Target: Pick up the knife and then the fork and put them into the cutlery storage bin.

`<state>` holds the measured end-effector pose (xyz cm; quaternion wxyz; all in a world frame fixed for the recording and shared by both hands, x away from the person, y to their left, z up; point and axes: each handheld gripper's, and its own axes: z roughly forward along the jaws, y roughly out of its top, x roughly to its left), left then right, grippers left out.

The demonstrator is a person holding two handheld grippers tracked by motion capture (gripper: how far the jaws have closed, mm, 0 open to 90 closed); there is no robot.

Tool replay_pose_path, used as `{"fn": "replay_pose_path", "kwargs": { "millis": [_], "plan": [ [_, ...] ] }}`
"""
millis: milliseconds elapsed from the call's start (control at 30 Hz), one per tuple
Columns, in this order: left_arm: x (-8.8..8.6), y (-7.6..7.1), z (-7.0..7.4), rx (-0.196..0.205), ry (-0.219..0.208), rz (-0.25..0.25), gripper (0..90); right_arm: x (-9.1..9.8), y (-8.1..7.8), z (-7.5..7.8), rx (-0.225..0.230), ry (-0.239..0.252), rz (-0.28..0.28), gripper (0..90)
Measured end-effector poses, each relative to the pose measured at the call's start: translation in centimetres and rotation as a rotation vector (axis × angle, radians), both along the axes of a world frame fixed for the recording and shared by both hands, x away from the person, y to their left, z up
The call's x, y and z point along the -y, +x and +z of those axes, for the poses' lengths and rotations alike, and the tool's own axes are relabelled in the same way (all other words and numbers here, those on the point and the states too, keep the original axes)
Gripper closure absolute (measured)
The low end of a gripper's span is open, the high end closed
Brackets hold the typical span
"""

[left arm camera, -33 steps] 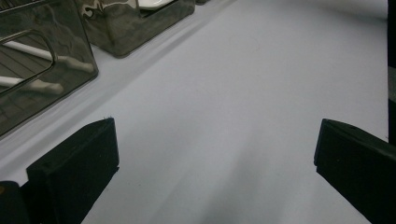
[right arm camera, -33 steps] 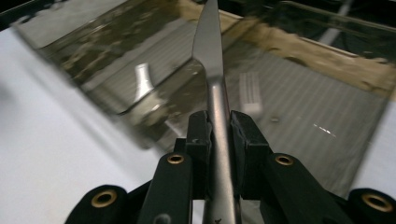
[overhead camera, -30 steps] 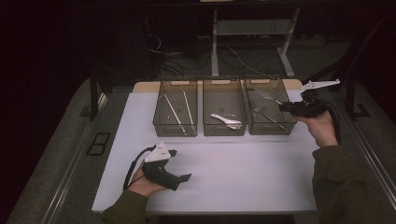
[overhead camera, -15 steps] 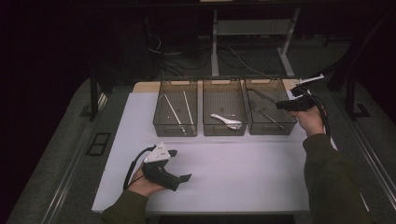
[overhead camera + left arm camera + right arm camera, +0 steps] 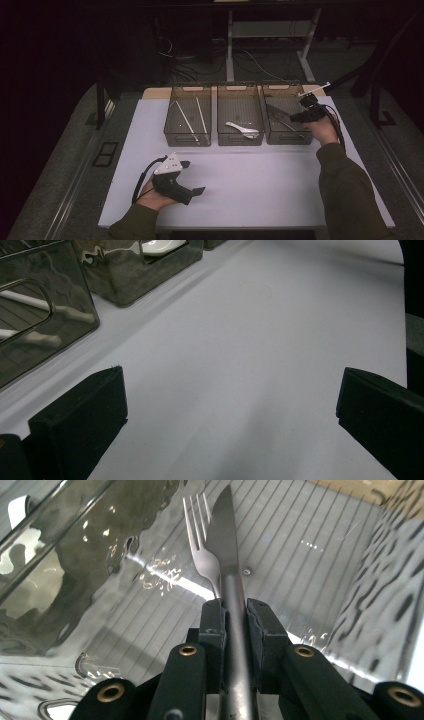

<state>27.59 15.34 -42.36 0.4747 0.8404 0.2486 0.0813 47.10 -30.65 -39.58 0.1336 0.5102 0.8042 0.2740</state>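
My right gripper (image 5: 306, 113) hangs over the right-hand bin (image 5: 287, 137), its fingers (image 5: 212, 630) clamped narrow on the handle of a knife (image 5: 225, 535). In the right gripper view the blade points ahead over the bin's ribbed floor, with a fork (image 5: 200, 545) lying just beside and below it; I cannot tell whether the two touch. The bin's glossy wall rises close on one side of that view and the other wall on the opposite side, so room for moving is tight sideways and freer along the bin's length.

My left gripper (image 5: 192, 177) rests low on the table (image 5: 260, 195) near its front edge, fingers (image 5: 80, 415) wide with only bare white surface between them. A broad stretch of open table lies between it and the row of bins.

The middle bin (image 5: 240, 140) holds a white spoon (image 5: 242, 130), and the left bin (image 5: 186, 137) holds pale chopsticks (image 5: 185, 117). The three bins stand side by side, almost touching, along the table's far edge.
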Motion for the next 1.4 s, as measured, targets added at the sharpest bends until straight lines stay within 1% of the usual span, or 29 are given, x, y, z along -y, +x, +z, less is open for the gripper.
{"fn": "replay_pose_path", "kwargs": {
  "millis": [233,300,433,500,533,567,600,667,833,900,967,1100,1167,1233,1300,1367,1400],
  "plan": [
    [0.1,0.0,-0.1,-0.004,0.008,-0.008,0.0,-0.2,0.1,-0.4,-0.02,-0.032,0.007,77.4],
    [0.1,0.0,-0.1,-0.003,0.006,-0.008,0.0,-0.2,0.1,-0.4,-0.018,-0.039,0.01,76.3],
    [0.1,0.0,-0.1,-0.003,0.007,-0.008,0.0,0.2,0.0,0.2,0.02,0.001,-0.004,70.3],
    [0.1,0.0,-0.1,-0.002,0.006,-0.008,0.0,0.5,-0.1,0.5,0.035,0.03,-0.007,68.3],
    [0.1,0.0,-0.1,-0.001,0.006,-0.009,0.0,0.7,-0.1,0.6,0.049,0.049,-0.009,66.0],
    [0.1,0.0,-0.1,-0.001,0.007,-0.008,0.0,0.9,-0.2,0.7,0.053,0.062,-0.013,64.8],
    [0.1,0.0,-0.1,-0.003,0.007,-0.008,0.0,1.1,-0.2,0.8,0.056,0.087,-0.016,62.5],
    [0.1,0.0,-0.1,-0.002,0.005,-0.009,0.0,1.5,-0.3,1.0,0.062,0.114,-0.025,57.5],
    [0.1,0.0,-0.1,-0.001,0.005,-0.009,0.0,2.2,-0.6,1.3,0.085,0.158,-0.029,45.9],
    [0.1,0.0,-0.1,0.0,0.007,-0.009,0.0,2.4,-0.8,1.5,0.106,0.169,-0.023,41.2],
    [0.1,0.0,-0.1,-0.001,0.006,-0.007,0.0,2.5,-1.0,1.7,0.108,0.192,-0.012,38.5],
    [0.1,0.1,-0.2,0.0,0.003,-0.012,0.0,2.7,-1.8,1.9,0.157,0.22,0.009,31.7],
    [0.1,0.2,-0.3,0.002,0.005,-0.013,0.0,2.8,-2.2,1.9,0.173,0.245,0.019,27.2],
    [0.0,0.3,-0.3,0.003,0.004,-0.014,0.0,2.8,-2.6,2.0,0.183,0.259,0.03,24.3],
    [0.0,0.3,-0.4,0.003,0.003,-0.012,0.0,2.7,-3.1,2.1,0.197,0.279,0.049,21.5],
    [-0.1,0.3,-0.3,0.005,0.004,-0.013,0.0,2.6,-3.9,2.2,0.21,0.298,0.056,20.1],
    [-0.1,0.3,-0.3,0.006,0.002,-0.013,0.0,2.5,-4.4,2.3,0.229,0.304,0.06,20.1]
  ]
}}
